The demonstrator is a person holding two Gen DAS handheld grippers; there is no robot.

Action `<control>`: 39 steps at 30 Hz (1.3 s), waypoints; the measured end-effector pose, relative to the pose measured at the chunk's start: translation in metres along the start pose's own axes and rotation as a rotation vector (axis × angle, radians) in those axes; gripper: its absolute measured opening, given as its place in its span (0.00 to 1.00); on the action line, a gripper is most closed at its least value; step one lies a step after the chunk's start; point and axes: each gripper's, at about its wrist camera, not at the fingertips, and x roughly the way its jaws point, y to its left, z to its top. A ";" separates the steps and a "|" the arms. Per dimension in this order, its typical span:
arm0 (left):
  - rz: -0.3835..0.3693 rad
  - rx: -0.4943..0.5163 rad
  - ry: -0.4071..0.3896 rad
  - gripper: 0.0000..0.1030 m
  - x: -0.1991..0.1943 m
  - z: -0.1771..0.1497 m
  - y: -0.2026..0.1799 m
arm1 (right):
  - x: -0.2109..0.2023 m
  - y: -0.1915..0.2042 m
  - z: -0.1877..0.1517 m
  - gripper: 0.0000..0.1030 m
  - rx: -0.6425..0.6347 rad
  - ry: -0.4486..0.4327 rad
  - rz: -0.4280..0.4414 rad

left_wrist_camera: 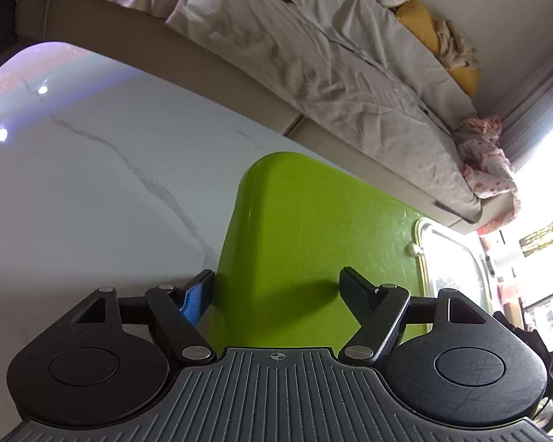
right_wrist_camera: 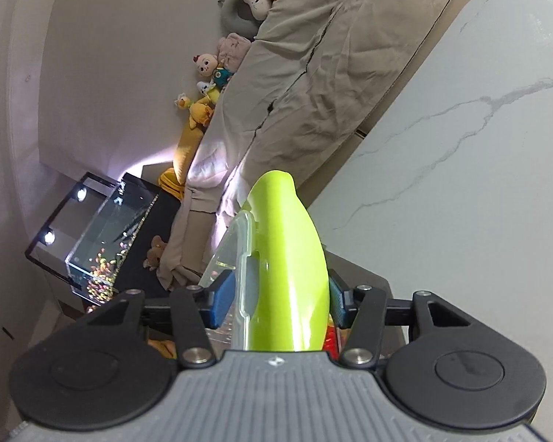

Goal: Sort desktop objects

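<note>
Your right gripper (right_wrist_camera: 280,300) is clamped on the edge of the green lid (right_wrist_camera: 289,258) w/ clear window, held tilted above the marble table (right_wrist_camera: 461,184). Left gripper (left_wrist_camera: 276,291) is spread wide over the lid's face (left_wrist_camera: 313,228), gripping nothing. Progress unclear: no sorted items visible, so prob. most work remains.
</note>
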 end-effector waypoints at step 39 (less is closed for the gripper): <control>-0.146 -0.215 0.032 0.92 -0.028 -0.056 0.071 | -0.060 0.000 -0.051 0.68 -0.072 -0.119 -0.115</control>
